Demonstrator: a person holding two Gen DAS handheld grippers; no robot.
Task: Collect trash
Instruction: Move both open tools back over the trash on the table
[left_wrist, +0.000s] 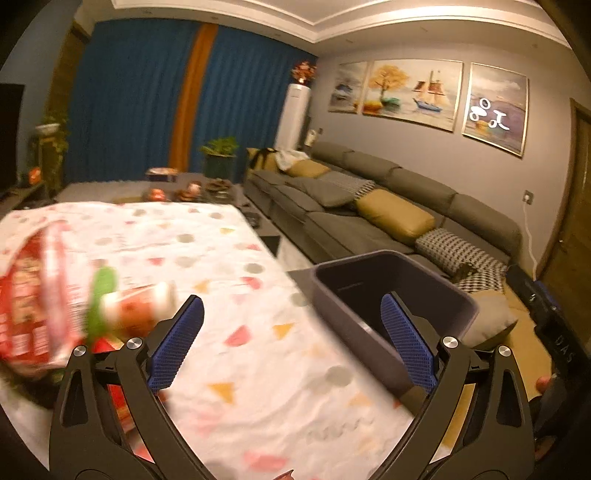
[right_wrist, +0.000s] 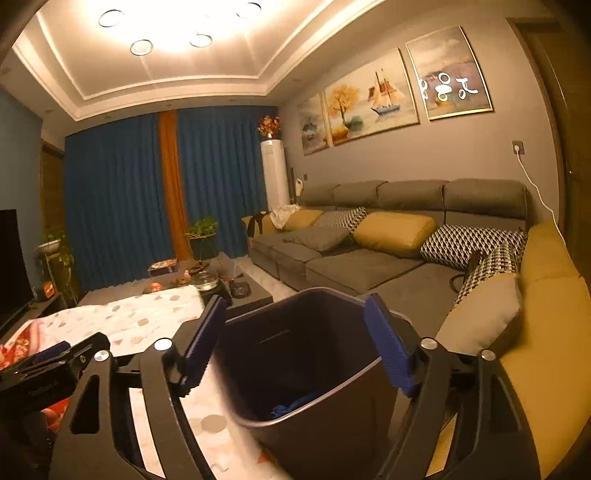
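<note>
My left gripper (left_wrist: 295, 332) is open and empty above the table with the patterned white cloth (left_wrist: 229, 258). To its left lies a blurred heap of trash: a red snack bag (left_wrist: 33, 302) and a small red-and-white bottle with a green piece (left_wrist: 136, 302). A dark grey trash bin (left_wrist: 388, 295) stands at the table's right edge. In the right wrist view my right gripper (right_wrist: 295, 332) is open and empty right over the bin's mouth (right_wrist: 295, 362); something blue lies inside (right_wrist: 291, 404). The left gripper (right_wrist: 51, 358) shows at the left of that view.
A grey L-shaped sofa (right_wrist: 369, 266) with yellow and patterned cushions runs along the right. A low coffee table with clutter (right_wrist: 207, 280) stands beyond the cloth. Blue curtains (left_wrist: 140, 103), a plant (left_wrist: 219, 155) and a TV (right_wrist: 11, 258) are at the far end.
</note>
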